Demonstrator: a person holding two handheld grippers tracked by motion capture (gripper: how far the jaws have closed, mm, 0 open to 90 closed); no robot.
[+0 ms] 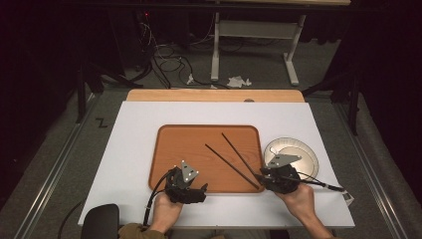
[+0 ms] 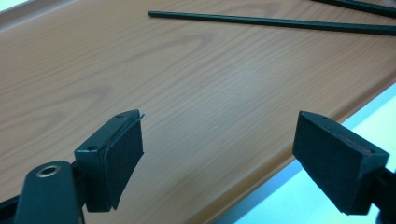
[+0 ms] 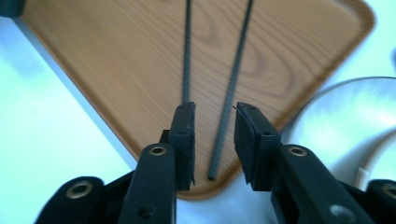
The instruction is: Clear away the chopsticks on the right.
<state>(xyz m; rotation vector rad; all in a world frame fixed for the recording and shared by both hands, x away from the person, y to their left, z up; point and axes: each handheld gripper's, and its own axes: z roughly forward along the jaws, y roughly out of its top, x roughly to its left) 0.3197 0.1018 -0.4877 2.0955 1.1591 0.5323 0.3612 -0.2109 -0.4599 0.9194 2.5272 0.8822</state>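
Our right gripper (image 3: 215, 135), jaws parted and pressing nothing, straddles the near end of one chopstick (image 3: 229, 102), whose length runs straight ahead across the tray (image 3: 116, 70), while our left gripper (image 2: 219, 154) hangs wide open, farther off.

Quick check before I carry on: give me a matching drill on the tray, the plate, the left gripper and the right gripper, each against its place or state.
Things:
1. tray
2. plate
3. left gripper
4. right gripper

Places or states:
A. jaws wide apart over bare wood, nothing between them
B. white, on the table right of the wood
C. jaws either side of one black stick's near end, pads clear of it
D. wooden, two black sticks lying on it

Pairs: 1-D, 2-B, 3-A, 4-C
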